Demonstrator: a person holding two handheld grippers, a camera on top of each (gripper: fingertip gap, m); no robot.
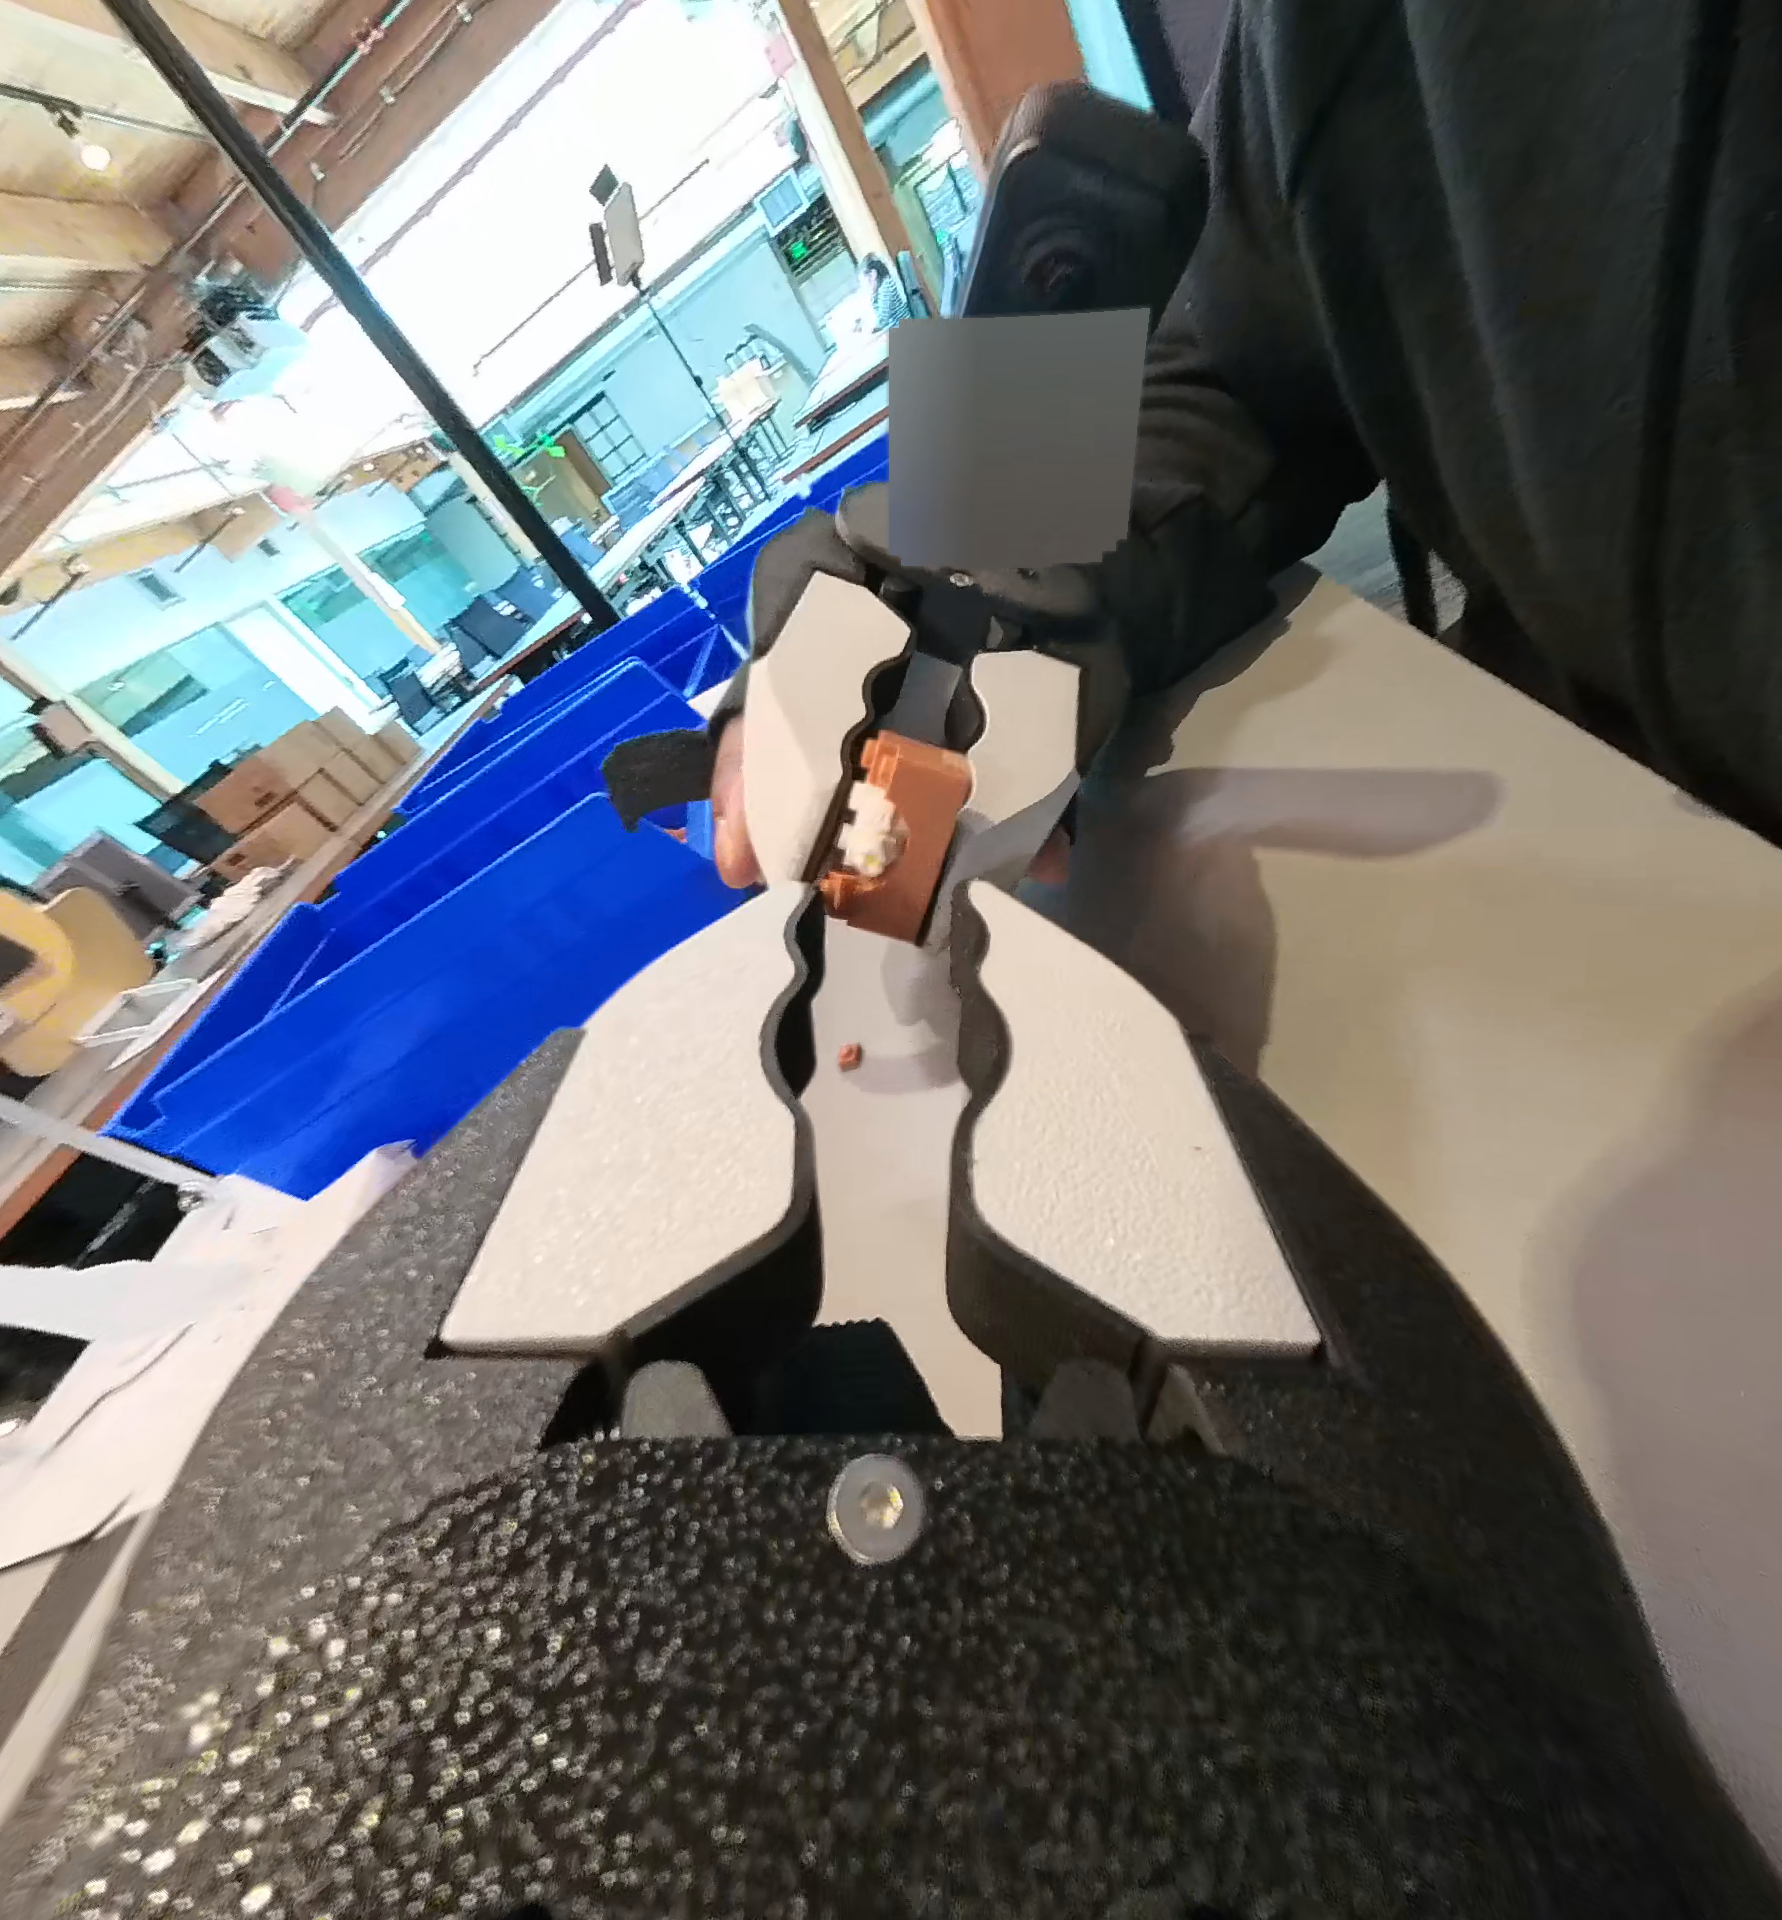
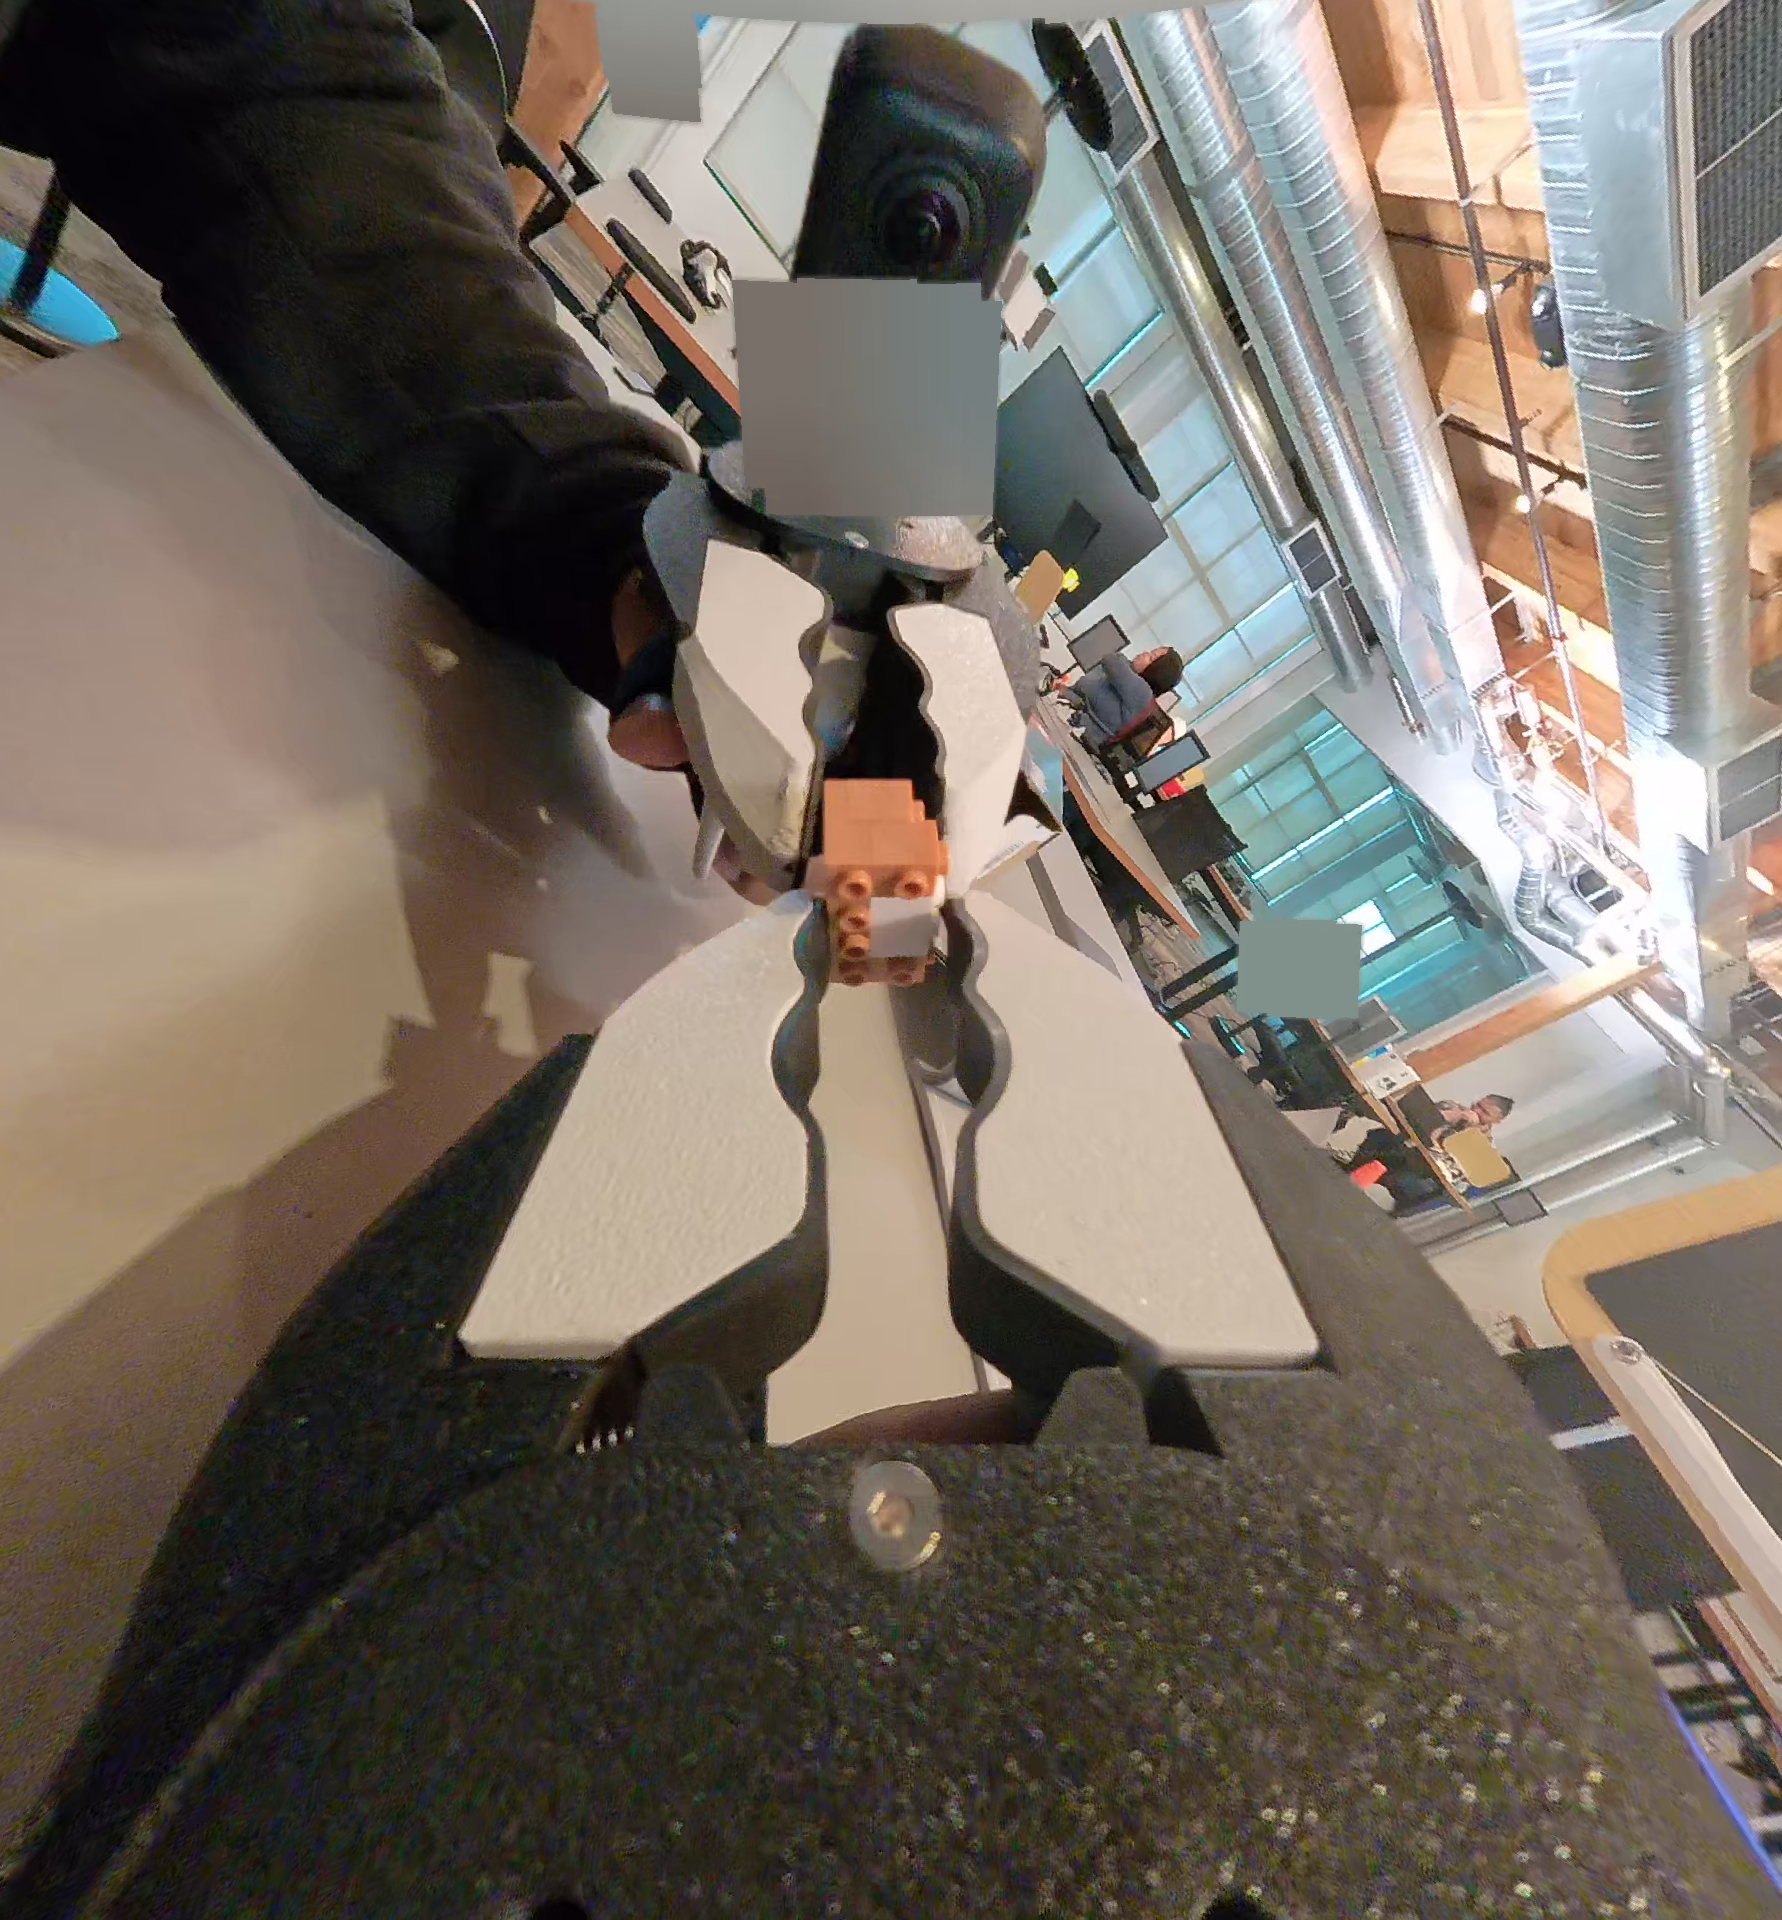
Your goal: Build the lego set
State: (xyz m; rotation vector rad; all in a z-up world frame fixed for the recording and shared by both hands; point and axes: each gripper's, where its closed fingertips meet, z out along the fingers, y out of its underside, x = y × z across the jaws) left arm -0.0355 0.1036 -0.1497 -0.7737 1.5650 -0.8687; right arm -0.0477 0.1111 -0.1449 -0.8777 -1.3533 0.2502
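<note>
1. we find no readable writing on the objects.
2. our right gripper (image 2: 882, 935) clamps a studded brown-and-white plastic brick block (image 2: 882, 883), held above the matte white table (image 1: 1438, 935).
3. our left gripper (image 1: 882, 914), narrow, meets the block's near end; we cannot tell whether it grips.
4. a tiny brown stud piece (image 1: 849, 1056) lies on the table below.
5. glossy blue plastic bins (image 1: 471, 935) stand far left.

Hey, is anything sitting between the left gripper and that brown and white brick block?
Nothing visible does. The brick block is clamped in the right gripper, and its near end sits right at the left gripper's fingertips, with no gap for anything to stand in.
</note>
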